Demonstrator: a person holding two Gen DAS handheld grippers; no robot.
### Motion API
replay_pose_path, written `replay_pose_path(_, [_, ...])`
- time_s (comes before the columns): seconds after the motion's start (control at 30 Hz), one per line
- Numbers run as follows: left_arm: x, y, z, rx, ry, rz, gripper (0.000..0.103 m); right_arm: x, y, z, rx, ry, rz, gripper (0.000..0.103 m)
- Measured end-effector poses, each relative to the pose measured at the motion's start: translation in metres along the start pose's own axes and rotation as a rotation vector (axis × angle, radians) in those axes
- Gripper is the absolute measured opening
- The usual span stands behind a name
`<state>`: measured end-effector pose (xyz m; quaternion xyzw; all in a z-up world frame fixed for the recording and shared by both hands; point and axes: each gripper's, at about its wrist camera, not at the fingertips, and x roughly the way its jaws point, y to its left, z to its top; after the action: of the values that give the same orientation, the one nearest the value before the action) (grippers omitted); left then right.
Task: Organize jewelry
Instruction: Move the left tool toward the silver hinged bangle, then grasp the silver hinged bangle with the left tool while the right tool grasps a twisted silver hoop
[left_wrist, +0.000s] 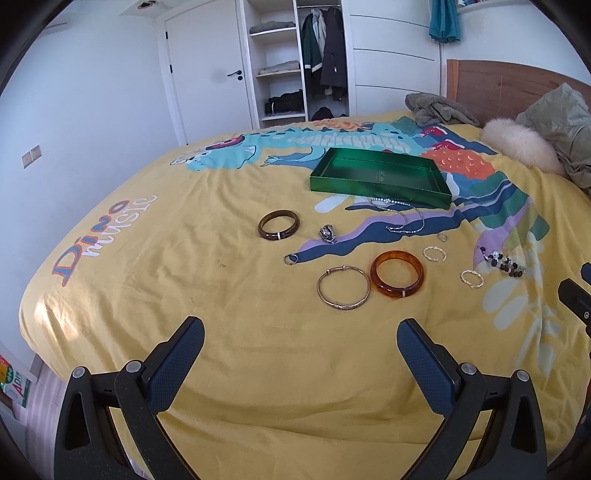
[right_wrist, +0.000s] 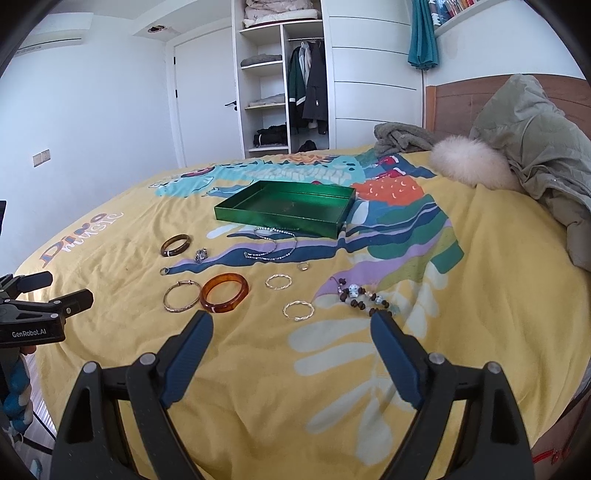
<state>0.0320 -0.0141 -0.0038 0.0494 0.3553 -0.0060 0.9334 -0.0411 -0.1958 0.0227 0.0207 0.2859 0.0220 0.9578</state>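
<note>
A green tray (left_wrist: 380, 192) (right_wrist: 277, 221) lies empty on the yellow bedspread. In front of it jewelry is spread out: a dark brown bangle (left_wrist: 278, 225) (right_wrist: 176, 245), an amber bangle (left_wrist: 397, 278) (right_wrist: 224, 292), a thin gold bangle (left_wrist: 343, 287) (right_wrist: 182, 296), a silver chain (left_wrist: 400, 218) (right_wrist: 275, 243), a silver charm (left_wrist: 328, 233) (right_wrist: 201, 254), small rings, twisted hoops (left_wrist: 471, 278) (right_wrist: 298, 310) and a beaded bracelet (left_wrist: 504, 262) (right_wrist: 364, 295). My left gripper (left_wrist: 301, 338) hangs open above the bedspread, short of the bangles. My right gripper (right_wrist: 291, 330) is open too, just short of a twisted hoop.
A grey garment (left_wrist: 439, 109), a fur-trimmed olive jacket (right_wrist: 535, 147) and a wooden headboard (left_wrist: 498, 85) sit at the bed's far right. Behind stand an open wardrobe (left_wrist: 295, 62) and a white door (left_wrist: 207, 74). The bed's left edge drops to the floor.
</note>
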Motion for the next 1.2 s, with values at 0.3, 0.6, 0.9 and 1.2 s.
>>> replay_pose_path(0.3, [0.004, -0.005, 0.01, 0.006, -0.006, 0.006, 0.103, -0.002, -0.006, 0.015, -0.011, -0.022, 0.006, 0.087])
replay_pose_path(0.6, [0.046, -0.004, 0.01, 0.01, 0.081, -0.013, 0.094, 0.018, -0.013, 0.012, 0.001, 0.023, 0.047, 0.079])
replay_pose_path(0.9, [0.117, -0.004, 0.017, -0.042, 0.204, -0.097, 0.069, 0.074, -0.031, -0.001, 0.041, 0.143, 0.112, 0.049])
replay_pose_path(1.2, [0.171, -0.009, 0.019, -0.08, 0.293, -0.1, 0.064, 0.136, -0.029, 0.0, 0.002, 0.246, 0.151, 0.049])
